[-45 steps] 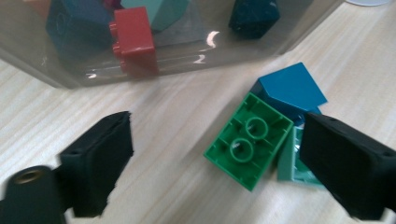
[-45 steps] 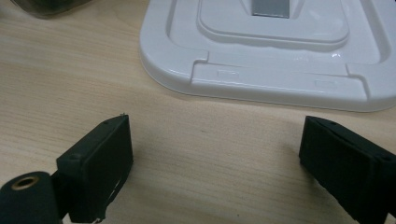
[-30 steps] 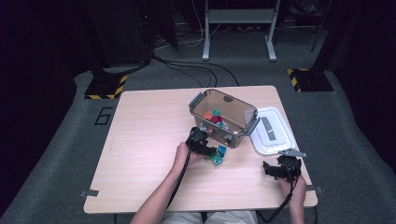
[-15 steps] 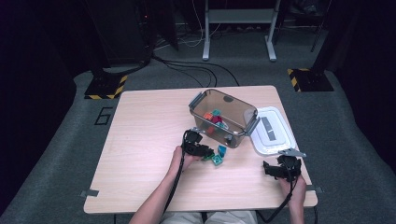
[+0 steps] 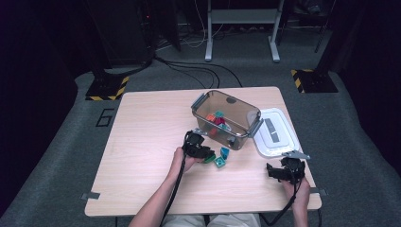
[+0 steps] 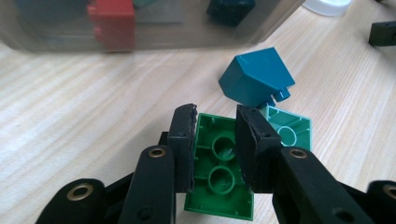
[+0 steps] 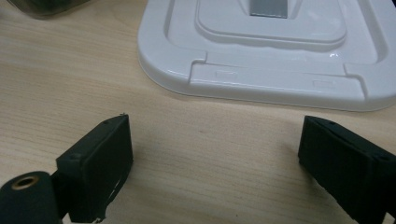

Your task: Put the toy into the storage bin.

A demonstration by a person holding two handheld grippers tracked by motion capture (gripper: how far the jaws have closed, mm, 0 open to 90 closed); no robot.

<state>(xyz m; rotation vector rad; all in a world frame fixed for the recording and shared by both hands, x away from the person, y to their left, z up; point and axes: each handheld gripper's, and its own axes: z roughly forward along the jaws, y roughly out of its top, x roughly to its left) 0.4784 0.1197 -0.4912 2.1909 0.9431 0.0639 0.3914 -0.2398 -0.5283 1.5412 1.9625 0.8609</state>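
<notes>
Pale wooden counter (image 5: 142, 142): left hand-held gripper (image 6: 215, 135) now closing astride green brick (image 6: 219, 186) near front edge, pickup imminent; right hand-held gripper (image 7: 215, 168) idle, open.

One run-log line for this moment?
left gripper: jaws astride green brick, grip unconfirmed | right gripper: open, idle near white lid | bin: open

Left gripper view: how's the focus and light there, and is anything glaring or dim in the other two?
Left gripper view: the green brick between the jaws is sharp; the clear bin behind is blurred. Right gripper view: the white lid shows one small glint, and its far end is soft. High view: the table is evenly lit, the floor around it dark, the whole picture slightly soft.
</notes>
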